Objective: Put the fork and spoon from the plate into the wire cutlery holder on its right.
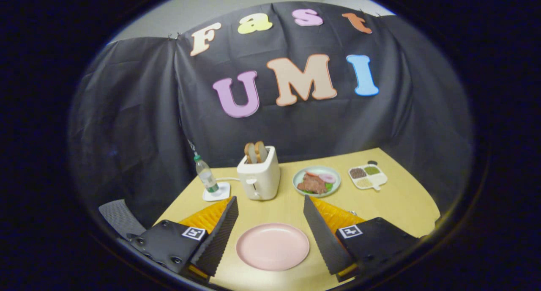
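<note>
A pink plate (272,245) lies on the yellow table (401,202), low between my two fingers, and its surface is bare. My gripper (269,199) is open and hovers above the table with nothing between its ridged black fingers (219,234). Just behind the right finger, a small metal glint (351,213) pokes up; I cannot tell what it is.
Beyond the fingers, a white toaster (258,177) holds two bread slices. A water bottle (206,175) stands on a white coaster to its left. To the right are a green plate of food (316,181) and a divided white dish (367,176). Black cloth walls close the back.
</note>
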`<state>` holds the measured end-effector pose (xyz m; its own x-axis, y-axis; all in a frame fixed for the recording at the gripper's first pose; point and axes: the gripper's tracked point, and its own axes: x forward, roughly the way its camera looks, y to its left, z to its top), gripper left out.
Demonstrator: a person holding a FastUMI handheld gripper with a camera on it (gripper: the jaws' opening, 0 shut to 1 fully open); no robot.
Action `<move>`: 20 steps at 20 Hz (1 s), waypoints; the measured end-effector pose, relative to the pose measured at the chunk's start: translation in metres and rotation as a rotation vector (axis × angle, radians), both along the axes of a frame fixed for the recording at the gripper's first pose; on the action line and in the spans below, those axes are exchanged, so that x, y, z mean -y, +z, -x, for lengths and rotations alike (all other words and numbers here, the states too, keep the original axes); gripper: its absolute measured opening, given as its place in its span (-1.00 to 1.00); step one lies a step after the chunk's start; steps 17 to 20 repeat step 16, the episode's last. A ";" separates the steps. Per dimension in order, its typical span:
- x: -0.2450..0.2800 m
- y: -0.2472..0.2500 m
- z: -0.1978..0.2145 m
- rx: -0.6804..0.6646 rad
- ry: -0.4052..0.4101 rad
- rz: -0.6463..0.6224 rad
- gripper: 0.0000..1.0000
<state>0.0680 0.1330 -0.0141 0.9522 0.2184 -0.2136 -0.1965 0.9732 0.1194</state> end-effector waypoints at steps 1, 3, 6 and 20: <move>0.003 0.012 -0.002 0.038 -0.013 0.009 0.95; 0.009 0.030 -0.002 0.106 -0.035 0.039 0.95; 0.004 0.033 0.006 0.146 -0.037 0.045 0.95; 0.003 0.019 0.030 0.117 -0.050 0.019 0.95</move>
